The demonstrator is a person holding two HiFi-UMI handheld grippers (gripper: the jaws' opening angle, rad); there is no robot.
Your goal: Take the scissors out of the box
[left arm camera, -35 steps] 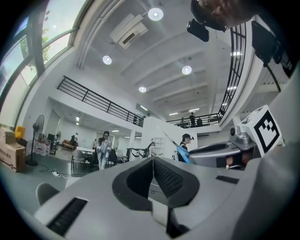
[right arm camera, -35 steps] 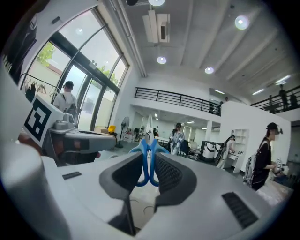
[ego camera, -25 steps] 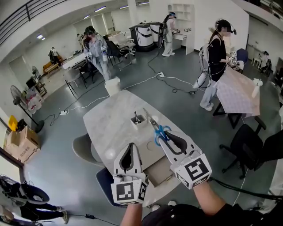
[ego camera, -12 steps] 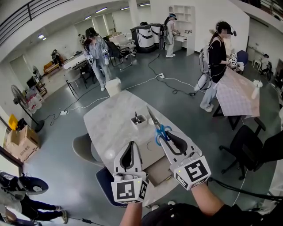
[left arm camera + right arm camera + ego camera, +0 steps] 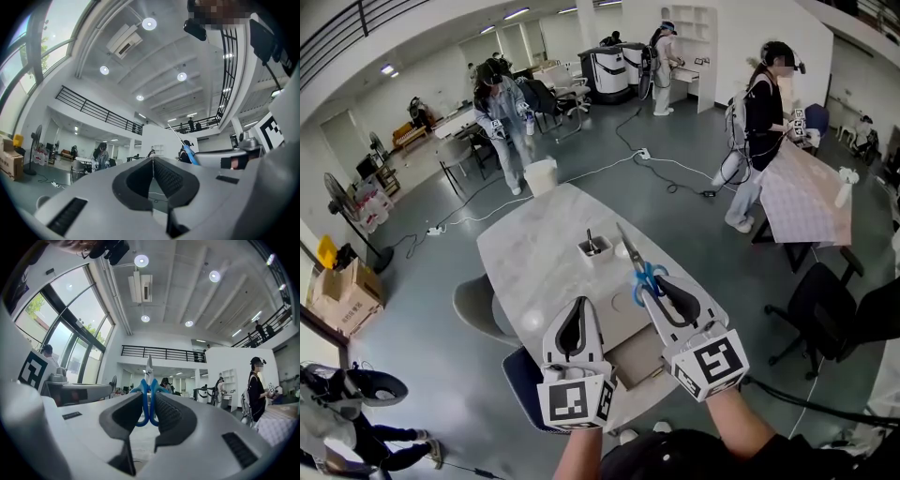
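My right gripper (image 5: 653, 284) is shut on the blue handles of the scissors (image 5: 643, 274), which it holds in the air above the table. Their metal blades point up and away from me. In the right gripper view the scissors (image 5: 148, 383) stand upright between the pads of the right gripper (image 5: 149, 405). My left gripper (image 5: 576, 307) hovers to the left, shut with nothing in it; its pads meet in the left gripper view (image 5: 153, 162). The scissors (image 5: 187, 153) show there to its right. An open flat cardboard box (image 5: 636, 356) lies below both grippers at the table's near edge.
On the oval white table (image 5: 534, 253) stands a small white holder (image 5: 593, 248) with a dark thing in it. A grey chair (image 5: 474, 309) is at the table's left and a black chair (image 5: 820, 309) to its right. People stand further off; cables cross the floor.
Both grippers and the scissors stay where they were. Only the head view has shifted slightly.
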